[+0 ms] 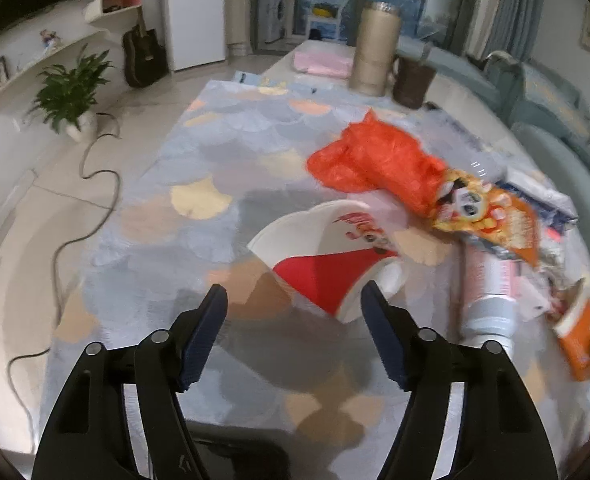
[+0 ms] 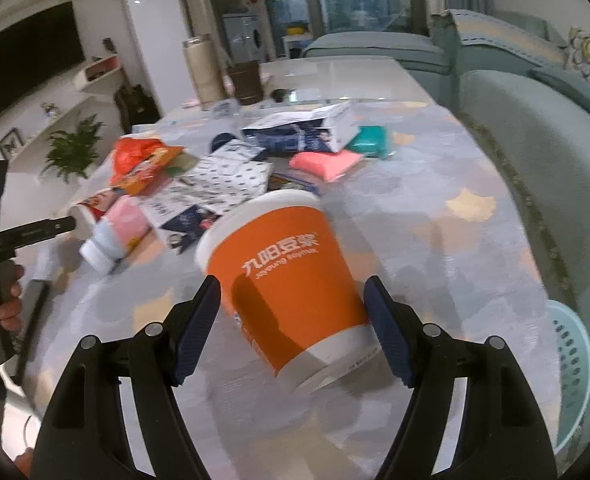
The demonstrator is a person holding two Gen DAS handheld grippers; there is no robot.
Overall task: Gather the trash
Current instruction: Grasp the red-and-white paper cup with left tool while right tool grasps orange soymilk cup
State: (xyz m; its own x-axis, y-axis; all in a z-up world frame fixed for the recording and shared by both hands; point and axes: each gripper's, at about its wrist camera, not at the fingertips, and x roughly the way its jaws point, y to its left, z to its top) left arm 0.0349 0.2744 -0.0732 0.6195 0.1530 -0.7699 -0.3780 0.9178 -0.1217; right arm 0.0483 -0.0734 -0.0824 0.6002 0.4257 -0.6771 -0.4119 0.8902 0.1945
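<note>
Evidently both pickups are just starting: the left gripper (image 1: 293, 300) gapes around the red-and-white cup (image 1: 327, 256) mid-frame, the right gripper (image 2: 293, 292) gapes around the orange cup (image 2: 283, 280) at centre, each needing to close.

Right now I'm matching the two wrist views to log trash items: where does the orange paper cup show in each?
Left wrist view: the orange paper cup lies at the far right edge, beside the white bottle.
Right wrist view: the orange paper cup fills the centre, tilted, between the open fingers of the right hand-held gripper.
Shared landmark: the tall beige tumbler at the table's far end.
</note>
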